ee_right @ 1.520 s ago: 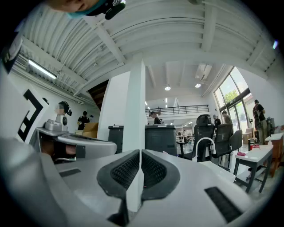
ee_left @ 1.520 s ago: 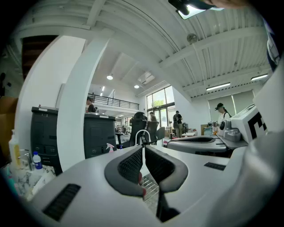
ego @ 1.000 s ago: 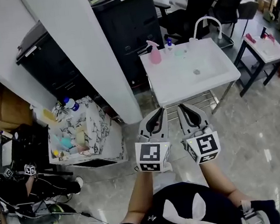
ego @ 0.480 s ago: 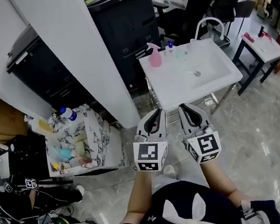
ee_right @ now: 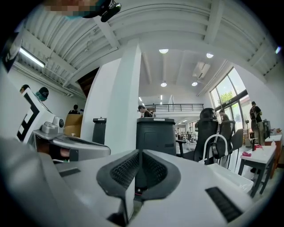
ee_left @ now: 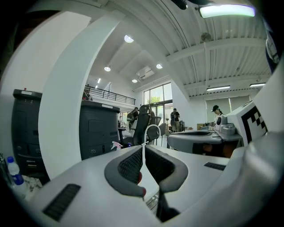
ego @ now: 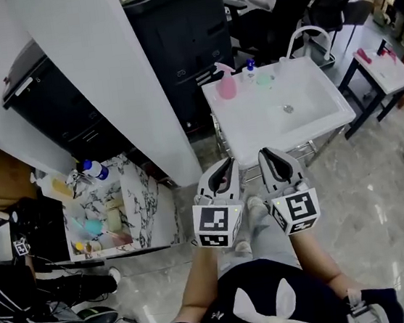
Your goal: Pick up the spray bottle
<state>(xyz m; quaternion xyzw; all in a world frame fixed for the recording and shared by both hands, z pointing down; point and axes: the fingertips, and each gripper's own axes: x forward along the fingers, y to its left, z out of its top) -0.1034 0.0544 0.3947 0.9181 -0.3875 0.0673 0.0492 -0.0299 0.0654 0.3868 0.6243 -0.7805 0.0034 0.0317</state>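
Note:
The pink spray bottle (ego: 225, 85) stands at the far left corner of the white sink table (ego: 257, 132). Through the left gripper view it shows small and far, as the pink bottle (ee_left: 116, 145) just left of the jaws. My left gripper (ego: 227, 164) and right gripper (ego: 266, 155) are held side by side at the table's near edge, well short of the bottle. Both point level toward the sink. The left gripper (ee_left: 143, 150) is shut with nothing in it, and so is the right gripper (ee_right: 139, 153). The right gripper view does not show the bottle.
A white pillar (ego: 103, 74) and a black cabinet (ego: 179, 35) stand left of the sink. A curved faucet (ego: 303, 35) rises at the sink's far side. A marble-patterned box (ego: 145, 201) holding bottles sits on the floor at left. A black side table (ego: 385, 72) is at right.
The person has stepped toward the sink, carrying both grippers along. The floor box has slid left and down in the picture. Both grippers stay shut and side by side.

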